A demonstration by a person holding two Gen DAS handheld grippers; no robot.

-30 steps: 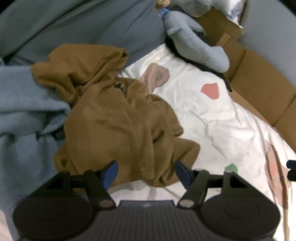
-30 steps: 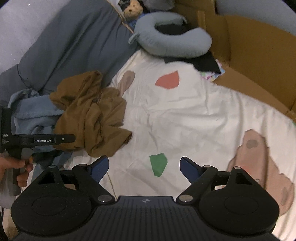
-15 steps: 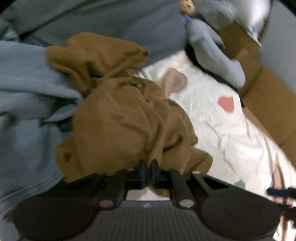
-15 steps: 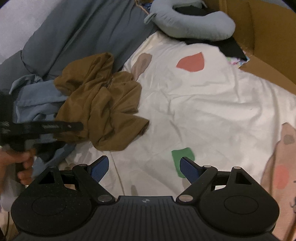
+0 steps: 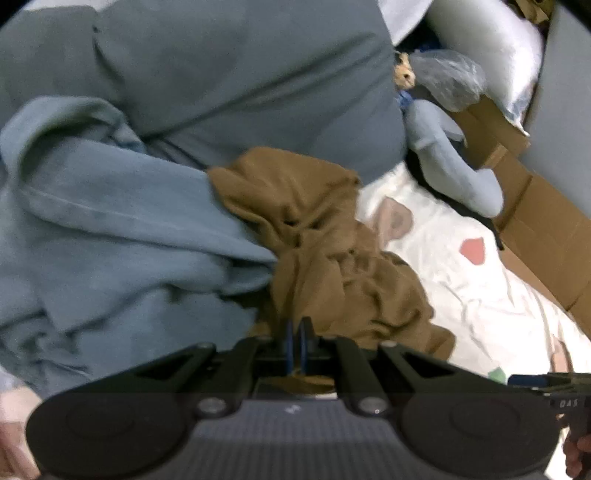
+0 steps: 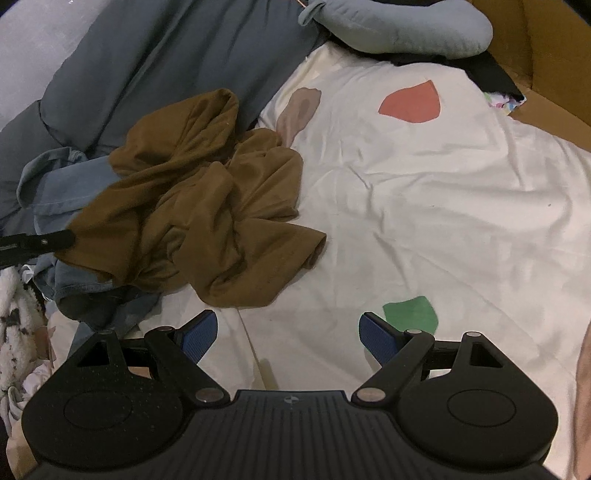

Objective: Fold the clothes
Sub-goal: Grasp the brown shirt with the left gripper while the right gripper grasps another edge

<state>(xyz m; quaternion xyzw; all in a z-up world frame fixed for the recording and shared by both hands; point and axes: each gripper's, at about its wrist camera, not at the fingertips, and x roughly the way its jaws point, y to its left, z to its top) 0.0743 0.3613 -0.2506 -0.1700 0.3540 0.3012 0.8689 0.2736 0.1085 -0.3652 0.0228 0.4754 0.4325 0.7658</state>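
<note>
Between left gripper (image 5: 295,345) fingers, brown garment (image 5: 325,254)

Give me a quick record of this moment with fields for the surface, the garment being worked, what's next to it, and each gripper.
surface: white bedsheet with coloured patches
garment: brown shirt, crumpled, unfolded
beside it: blue garment on its left, partly under it
far end: grey neck pillow, cardboard box
left gripper: shut on brown shirt at its near edge
right gripper: open, holding nothing, over bare sheet
</note>
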